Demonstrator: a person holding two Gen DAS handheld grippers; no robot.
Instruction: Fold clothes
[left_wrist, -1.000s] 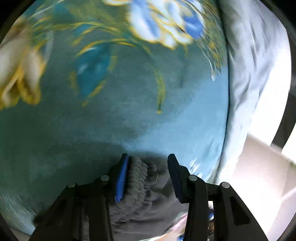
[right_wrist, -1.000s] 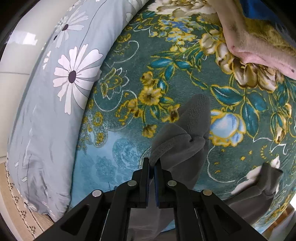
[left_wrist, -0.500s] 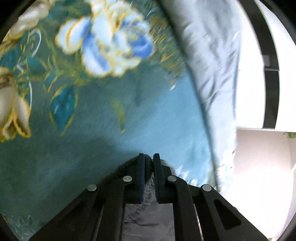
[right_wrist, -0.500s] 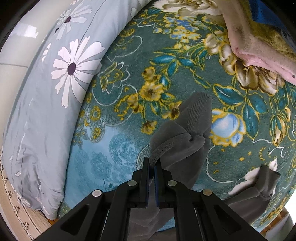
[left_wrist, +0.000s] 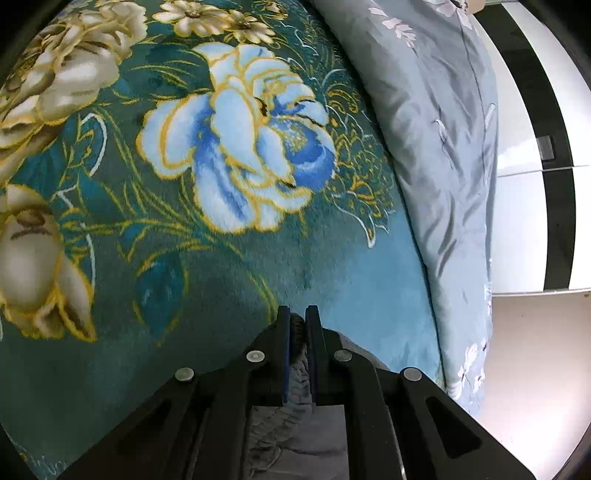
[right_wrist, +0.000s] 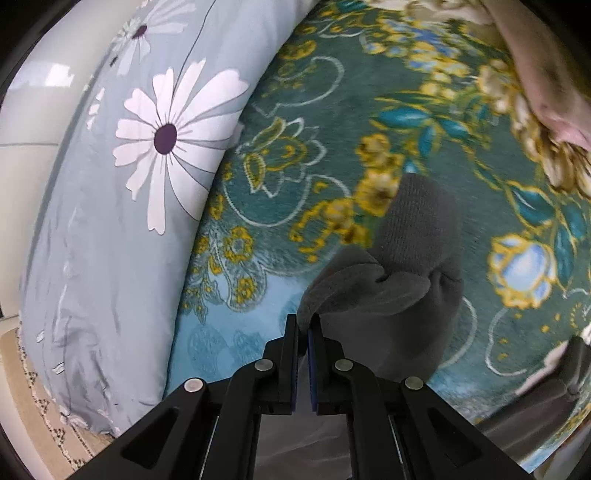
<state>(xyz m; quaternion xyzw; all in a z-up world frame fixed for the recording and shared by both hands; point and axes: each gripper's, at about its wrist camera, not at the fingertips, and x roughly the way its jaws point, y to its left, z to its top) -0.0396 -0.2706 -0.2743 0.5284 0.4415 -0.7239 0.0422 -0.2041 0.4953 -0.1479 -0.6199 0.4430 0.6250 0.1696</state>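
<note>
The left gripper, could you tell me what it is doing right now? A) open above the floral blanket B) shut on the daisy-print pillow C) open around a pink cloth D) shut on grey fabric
D: the left gripper has its jaws pinched on a bunch of the grey garment, above the floral blanket.

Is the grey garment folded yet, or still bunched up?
Still bunched, not folded. The grey garment hangs crumpled over the floral blanket, pinched by the shut right gripper and the shut left gripper.
</note>
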